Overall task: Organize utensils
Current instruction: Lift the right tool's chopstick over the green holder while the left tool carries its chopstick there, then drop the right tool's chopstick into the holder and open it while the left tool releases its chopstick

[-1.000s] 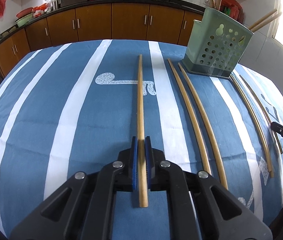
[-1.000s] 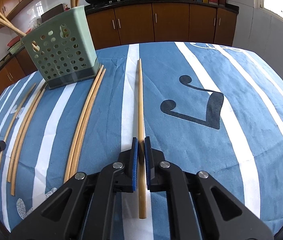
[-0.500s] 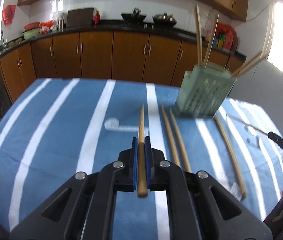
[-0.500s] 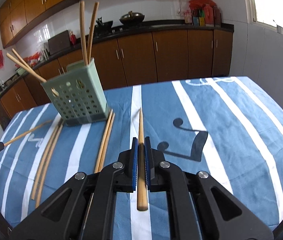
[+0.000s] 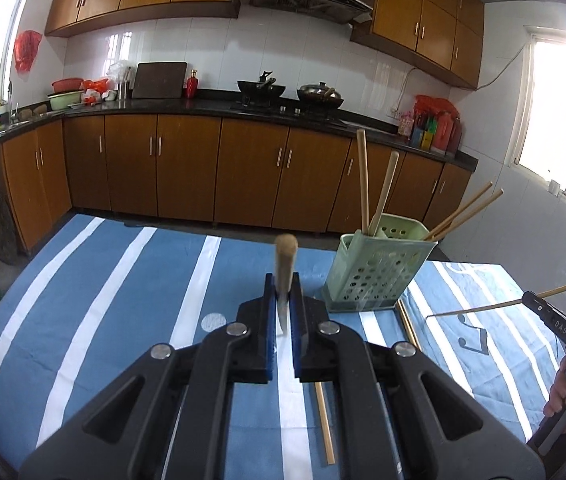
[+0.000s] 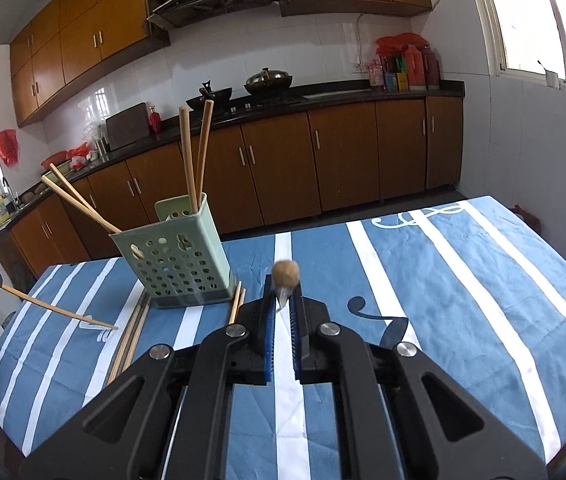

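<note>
1. My left gripper [image 5: 283, 300] is clamped on a wooden chopstick [image 5: 285, 264]; it points nearly straight at the lens, so I see mostly its blunt end, blurred, poking up past my blue pads [image 5: 269, 312].
2. My right gripper [image 6: 283, 300] is pinched on its own chopstick [image 6: 285, 276] the same way, round end toward the camera, shaft foreshortened between the pads [image 6: 268, 320].
3. Risk, as I judge it: each stick is held by 1 narrow pinch and could pivot or slide in the pads as I swing it toward the holder.
4. Risk again: both sticks head for 1 green perforated holder [image 5: 379, 268], which already carries 4 leaning chopsticks; my tips could clash with them or with each other, or nudge the light holder over.
5. Outward from the left gripper, the holder stands just ahead and to the right on the blue striped tablecloth [image 5: 103, 300]; from the right view the holder [image 6: 175, 256] sits ahead and to the left.
6. More loose chopsticks [image 6: 133, 332] lie flat on the cloth beside the holder's base, yet to be gathered.
</note>
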{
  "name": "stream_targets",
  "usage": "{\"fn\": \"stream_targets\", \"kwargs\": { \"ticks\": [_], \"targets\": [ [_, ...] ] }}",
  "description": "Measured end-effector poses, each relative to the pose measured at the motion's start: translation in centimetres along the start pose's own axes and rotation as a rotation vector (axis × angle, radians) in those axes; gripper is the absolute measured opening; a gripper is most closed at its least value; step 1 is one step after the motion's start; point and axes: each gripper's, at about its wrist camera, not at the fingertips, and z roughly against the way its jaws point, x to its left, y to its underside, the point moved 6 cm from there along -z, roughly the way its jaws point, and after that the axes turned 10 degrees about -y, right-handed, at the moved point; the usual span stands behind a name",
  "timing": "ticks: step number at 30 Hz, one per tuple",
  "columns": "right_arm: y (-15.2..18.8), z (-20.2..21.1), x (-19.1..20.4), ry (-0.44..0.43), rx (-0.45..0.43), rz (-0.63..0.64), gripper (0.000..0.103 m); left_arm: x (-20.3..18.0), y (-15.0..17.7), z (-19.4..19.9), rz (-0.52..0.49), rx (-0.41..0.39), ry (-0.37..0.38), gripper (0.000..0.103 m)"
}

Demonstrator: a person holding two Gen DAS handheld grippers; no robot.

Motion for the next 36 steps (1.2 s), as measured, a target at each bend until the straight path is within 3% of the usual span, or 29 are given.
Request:
{"fn": "stream_targets", "kwargs": {
  "ticks": [8,14,20,26,36],
  "targets": [
    [-3.4,1.6,1.6,-0.035,-0.070,0.039,0.007,-0.8,-3.1,1.8,-0.012,-0.058,0.037,0.007],
    [-8.7,4.1,4.6,-0.179,-0.134,0.031,0.007,-3.2,-7.2,5.2,-0.037,-0.125,0.134,0.007],
    [-11.8,5.2,7.0,-0.244,-0.202,0.063,0.007,-6.1,-10.1,7.1,-0.047,-0.192,0.191,0.007],
    [-13.2,2.7,8.5,-0.241,-0.215,0.085,0.007,-8.8,-12.5,5.5,-0.044,-0.220,0.184,0.007],
    [-12.5,-3.6,8.4,-0.200,-0.095,0.076,0.007,-11.1,-12.3,-0.9,-0.080,-0.117,0.149,0.007]
  ]
}}
